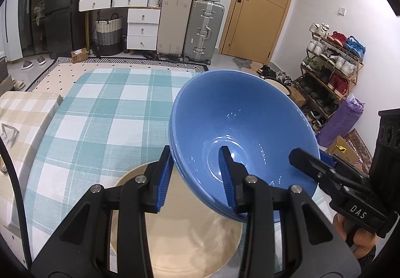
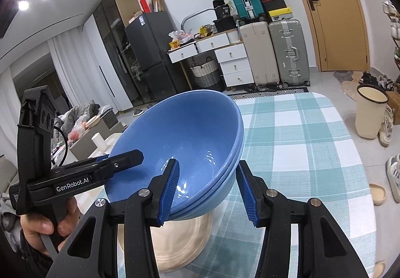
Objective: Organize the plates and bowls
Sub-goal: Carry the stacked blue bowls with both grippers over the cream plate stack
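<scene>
Two nested blue bowls (image 1: 237, 127) (image 2: 190, 132) are held in the air above a beige plate (image 1: 190, 235) (image 2: 180, 243) on the checked tablecloth. My left gripper (image 1: 197, 178) straddles the bowls' left rim, one finger inside and one outside, and appears closed on it. My right gripper (image 2: 207, 188) straddles the opposite rim the same way and also shows in the left wrist view (image 1: 310, 160). The left gripper shows in the right wrist view (image 2: 120, 159). The bowls are tilted.
The teal and white checked tablecloth (image 1: 107, 107) (image 2: 300, 143) covers the table. Suitcases (image 1: 190, 27), a white drawer unit (image 1: 142, 27) and a shoe rack (image 1: 332, 65) stand beyond. A cream bin (image 2: 370, 110) stands on the floor at the right.
</scene>
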Tool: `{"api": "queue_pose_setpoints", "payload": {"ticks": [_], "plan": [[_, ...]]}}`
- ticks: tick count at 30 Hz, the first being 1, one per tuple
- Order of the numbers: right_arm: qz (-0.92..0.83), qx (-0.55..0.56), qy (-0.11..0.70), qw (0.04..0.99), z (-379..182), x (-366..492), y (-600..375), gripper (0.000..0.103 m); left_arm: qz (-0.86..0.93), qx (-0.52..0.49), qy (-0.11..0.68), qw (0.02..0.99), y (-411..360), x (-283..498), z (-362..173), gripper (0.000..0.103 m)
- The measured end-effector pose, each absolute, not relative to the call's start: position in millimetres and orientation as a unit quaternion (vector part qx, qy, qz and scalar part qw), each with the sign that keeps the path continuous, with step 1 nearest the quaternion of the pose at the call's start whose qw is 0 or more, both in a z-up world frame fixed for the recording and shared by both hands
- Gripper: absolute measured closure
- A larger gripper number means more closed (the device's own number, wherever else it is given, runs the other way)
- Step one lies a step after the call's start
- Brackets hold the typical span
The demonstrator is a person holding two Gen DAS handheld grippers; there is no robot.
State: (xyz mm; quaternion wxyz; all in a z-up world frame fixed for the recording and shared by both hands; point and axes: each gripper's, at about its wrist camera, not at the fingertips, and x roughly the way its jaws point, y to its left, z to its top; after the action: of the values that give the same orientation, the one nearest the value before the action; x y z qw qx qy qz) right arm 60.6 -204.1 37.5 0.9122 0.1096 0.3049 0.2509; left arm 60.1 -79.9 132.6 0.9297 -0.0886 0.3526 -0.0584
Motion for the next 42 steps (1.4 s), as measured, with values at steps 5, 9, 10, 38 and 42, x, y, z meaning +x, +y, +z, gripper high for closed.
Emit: {"api": "queue_pose_setpoints", "payload": {"ticks": [5, 9, 10, 38, 42], "plan": [[0.260, 0.105, 0.304, 0.911, 38, 59, -197, 0.055, -0.050, -0.089, 0.353, 0.930, -73, 52, 135, 0.069], [0.268, 0.102, 0.303, 0.909, 39, 58, -191, 0.055, -0.043, -0.089, 0.352, 0.931, -67, 46, 135, 0.069], [0.270, 0.101, 0.303, 0.908, 39, 58, -190, 0.055, -0.041, -0.089, 0.351, 0.931, -66, 45, 135, 0.069], [0.314, 0.059, 0.323, 0.891, 19, 51, -137, 0.055, 0.004, -0.105, 0.364, 0.925, -8, 26, 102, 0.069], [0.317, 0.056, 0.329, 0.888, 15, 52, -130, 0.055, 0.010, -0.108, 0.369, 0.923, -1, 25, 95, 0.069]]}}
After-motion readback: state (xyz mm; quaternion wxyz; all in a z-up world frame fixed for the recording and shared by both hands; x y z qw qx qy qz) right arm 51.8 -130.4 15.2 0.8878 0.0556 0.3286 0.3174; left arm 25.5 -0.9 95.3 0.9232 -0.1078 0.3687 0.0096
